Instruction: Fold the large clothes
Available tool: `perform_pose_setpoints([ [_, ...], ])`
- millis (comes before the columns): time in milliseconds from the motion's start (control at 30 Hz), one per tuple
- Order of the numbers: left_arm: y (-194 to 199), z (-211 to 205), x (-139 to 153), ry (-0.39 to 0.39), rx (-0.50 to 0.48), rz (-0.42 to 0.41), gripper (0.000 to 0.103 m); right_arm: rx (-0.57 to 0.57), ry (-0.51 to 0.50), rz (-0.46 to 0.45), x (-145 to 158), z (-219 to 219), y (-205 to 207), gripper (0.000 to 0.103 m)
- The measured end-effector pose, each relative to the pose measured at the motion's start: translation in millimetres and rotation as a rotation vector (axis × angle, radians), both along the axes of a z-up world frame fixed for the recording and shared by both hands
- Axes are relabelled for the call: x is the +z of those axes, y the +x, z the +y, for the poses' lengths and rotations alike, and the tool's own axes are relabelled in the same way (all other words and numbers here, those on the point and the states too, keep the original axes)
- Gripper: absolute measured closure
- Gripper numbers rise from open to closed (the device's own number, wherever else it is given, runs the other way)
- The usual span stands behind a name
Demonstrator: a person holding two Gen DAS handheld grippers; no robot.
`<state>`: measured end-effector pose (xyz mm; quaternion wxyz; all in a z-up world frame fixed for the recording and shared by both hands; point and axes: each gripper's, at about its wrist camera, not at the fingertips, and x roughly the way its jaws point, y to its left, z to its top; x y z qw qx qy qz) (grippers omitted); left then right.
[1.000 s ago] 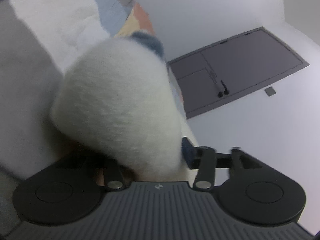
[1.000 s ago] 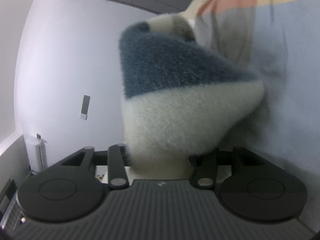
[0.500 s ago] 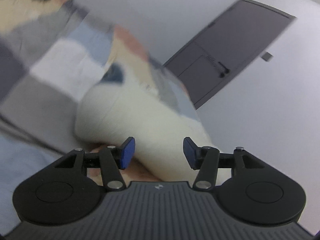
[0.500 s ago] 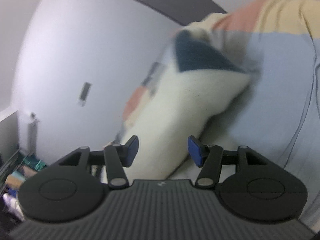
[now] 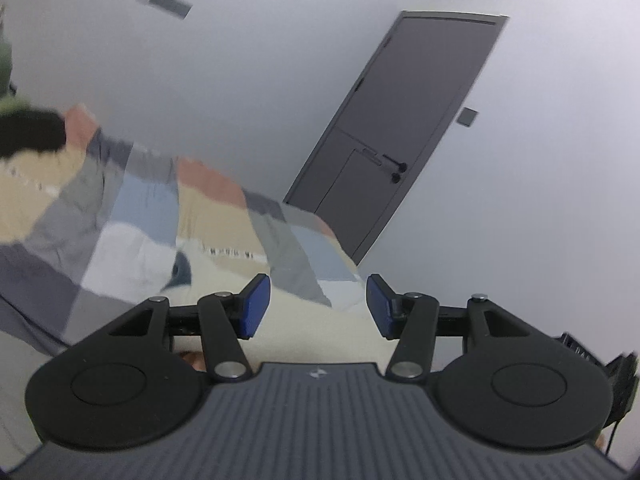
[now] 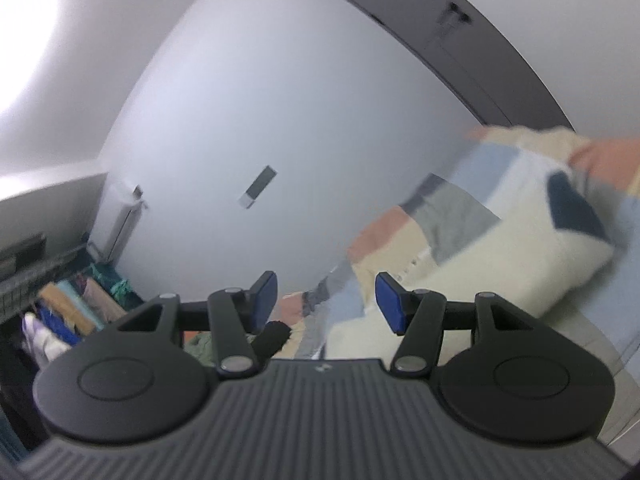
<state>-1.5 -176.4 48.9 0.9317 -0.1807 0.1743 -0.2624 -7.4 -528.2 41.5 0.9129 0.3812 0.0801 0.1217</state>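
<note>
Home bedroom: patchwork bedspread (image 5: pixel 144 216), grey door (image 5: pixel 404 128), white walls, clothes rack (image 6: pixel 68 304) in the corner.

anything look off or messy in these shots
Nothing clearly damaged or spilled. The cream fleece garment lies bunched on the patchwork bedspread, not flat. Both views are tilted and blurred, so fine detail is unclear.

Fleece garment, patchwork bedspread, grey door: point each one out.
Fleece garment (image 6: pixel 500 264): right wrist view, cream body.
Patchwork bedspread (image 5: pixel 140 208): left wrist view, light-blue patch.
Grey door (image 5: pixel 420 112): left wrist view, upper panel.
</note>
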Motion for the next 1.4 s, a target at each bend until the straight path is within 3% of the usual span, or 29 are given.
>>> perform_pose_setpoints([
  [233,-70,-5,28,0.118,-0.014,-0.113,0.043,0.037,-0.093,-0.107,39,30,-47,0.045],
  [533,-119,-9,11,0.214,0.001,-0.150,0.043,-0.027,-0.315,-0.058,43,68,-88,0.045],
  [733,-127,-9,-6,0.252,0.022,-0.153,0.043,-0.092,-0.448,0.028,27,91,-97,0.045],
  [900,-126,-12,-20,0.336,0.063,-0.182,0.043,-0.138,-0.514,0.085,9,103,-101,0.045],
  [1033,-118,-7,-30,0.326,0.066,-0.157,0.043,-0.172,-0.570,0.132,-2,111,-99,0.045],
  [1267,-106,-13,-43,0.379,0.083,-0.154,0.043,-0.185,-0.614,0.184,-15,122,-94,0.045],
  [1400,-97,-15,-47,0.370,0.074,-0.138,0.043,-0.186,-0.621,0.217,-20,125,-91,0.045],
])
